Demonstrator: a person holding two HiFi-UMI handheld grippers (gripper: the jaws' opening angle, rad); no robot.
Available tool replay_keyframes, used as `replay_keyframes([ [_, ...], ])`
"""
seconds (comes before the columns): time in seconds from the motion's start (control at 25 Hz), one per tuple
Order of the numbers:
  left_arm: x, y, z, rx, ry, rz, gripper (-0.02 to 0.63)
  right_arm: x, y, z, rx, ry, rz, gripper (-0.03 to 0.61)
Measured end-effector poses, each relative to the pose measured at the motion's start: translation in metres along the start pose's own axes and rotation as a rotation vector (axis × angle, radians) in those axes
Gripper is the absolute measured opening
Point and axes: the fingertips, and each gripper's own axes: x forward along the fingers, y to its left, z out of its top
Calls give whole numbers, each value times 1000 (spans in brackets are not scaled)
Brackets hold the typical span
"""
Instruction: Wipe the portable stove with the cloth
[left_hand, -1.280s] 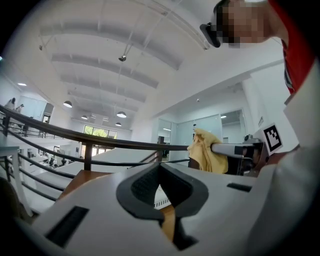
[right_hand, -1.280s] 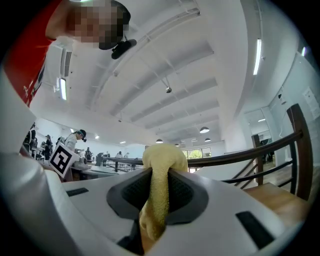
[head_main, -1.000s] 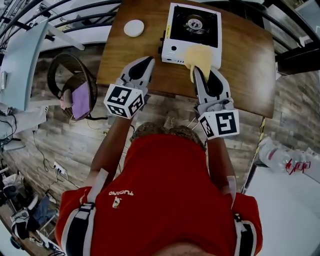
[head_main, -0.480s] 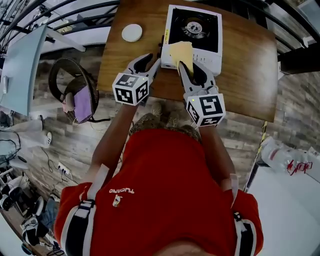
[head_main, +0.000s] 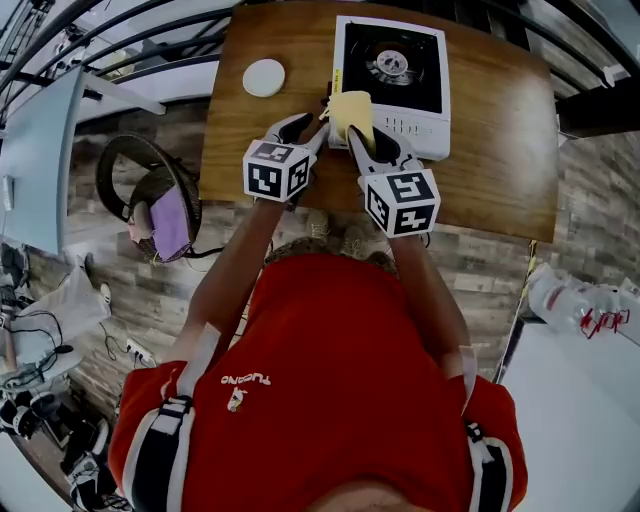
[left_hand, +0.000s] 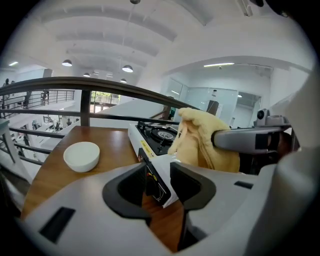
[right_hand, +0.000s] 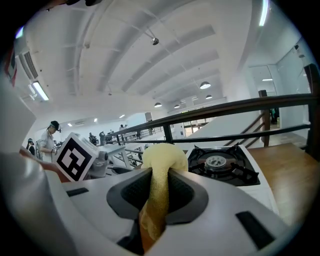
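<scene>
Wiping seems not yet begun: right gripper (right_hand: 160, 186) pinches yellow cloth (head_main: 352, 106) just above portable stove (head_main: 412, 126) near-left corner, left gripper (left_hand: 160, 183) jaws opening on nothing beside it; whole stove remains.

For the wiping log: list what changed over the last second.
Both grippers moved forward to the stove's near-left corner, the right gripper carrying the cloth leftward along the front edge. The left gripper's jaws, shut before, are opening with nothing between them. Stove, bowl and the right gripper's grip on the cloth are unchanged.
</scene>
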Motion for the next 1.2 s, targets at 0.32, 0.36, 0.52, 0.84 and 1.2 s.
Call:
replay_keyframes([
  [0.32,15,6,-13,7,61,-41,138,28,4,-24,59,130,15,85],
  [0.36,17,6,-14,9,67,-48,138,31,4,-27,59,149,13,84],
  [0.52,21,5,-16,10,82,-69,138,38,-2,-38,47,223,-7,86],
  [0.84,23,5,-15,-14,80,-85,144,39,-18,-53,-5,317,-66,86],
  [1.2,24,4,-15,-25,79,-93,146,22,-43,-58,-2,336,-125,84],
])
